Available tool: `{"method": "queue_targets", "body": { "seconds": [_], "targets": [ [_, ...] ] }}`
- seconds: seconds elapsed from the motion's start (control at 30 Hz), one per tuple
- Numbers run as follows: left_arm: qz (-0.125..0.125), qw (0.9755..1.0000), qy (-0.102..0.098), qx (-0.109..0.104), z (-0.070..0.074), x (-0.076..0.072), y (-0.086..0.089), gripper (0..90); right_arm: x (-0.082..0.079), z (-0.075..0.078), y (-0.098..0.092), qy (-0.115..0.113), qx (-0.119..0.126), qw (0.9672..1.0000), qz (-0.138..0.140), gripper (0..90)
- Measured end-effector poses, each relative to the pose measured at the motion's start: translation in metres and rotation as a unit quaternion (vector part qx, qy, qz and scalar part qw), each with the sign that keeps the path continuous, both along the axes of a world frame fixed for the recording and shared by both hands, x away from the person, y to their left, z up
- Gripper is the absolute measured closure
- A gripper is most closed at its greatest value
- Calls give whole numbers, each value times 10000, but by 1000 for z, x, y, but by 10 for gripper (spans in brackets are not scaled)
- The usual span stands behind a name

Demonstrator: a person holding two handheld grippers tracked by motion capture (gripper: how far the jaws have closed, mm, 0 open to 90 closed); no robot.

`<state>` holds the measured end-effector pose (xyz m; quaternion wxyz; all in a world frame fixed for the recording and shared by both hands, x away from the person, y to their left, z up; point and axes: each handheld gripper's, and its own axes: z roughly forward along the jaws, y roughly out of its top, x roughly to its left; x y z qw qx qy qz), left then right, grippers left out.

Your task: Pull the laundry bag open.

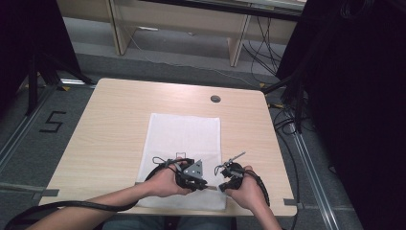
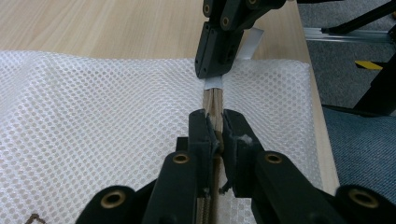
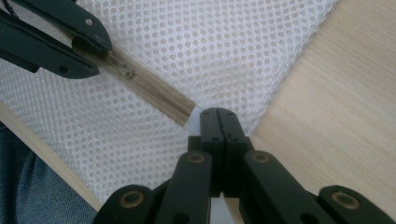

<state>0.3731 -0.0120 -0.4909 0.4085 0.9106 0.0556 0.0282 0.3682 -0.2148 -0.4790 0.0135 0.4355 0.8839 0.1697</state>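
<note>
Looking over the desk (image 1: 119,124), pale wood, and lying on its near half is the white mesh bag (image 1: 184,139), flat, its near edge right at the desk's near edge. Along that near edge runs the tan zipper (image 3: 154,93), and that's where both my hands are. My left tongs (image 2: 215,135) are pinched onto the zipper, nearly closed, gripping what I take to be the slider or the tape around it; I can't quite tell which. My right tongs (image 3: 218,122) are clamped fully together on the small white tab at the zipper's end, near the bag's corner, holding it taut. The two tongs sit close, apart by a short stretch of zipper. That stretch looks closed, teeth meshed. So I'd judge the grips are set and the pull itself is what's left; how much zipper lies behind the left tongs I can't see.
</note>
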Motion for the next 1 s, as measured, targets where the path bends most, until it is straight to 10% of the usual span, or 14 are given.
{"method": "queue_targets", "body": {
  "seconds": [1.0],
  "targets": [
    [126,9999,54,-48,4,-1,17,821,-1,1,2,12,-34,10000,-8,900]
  ]
}}
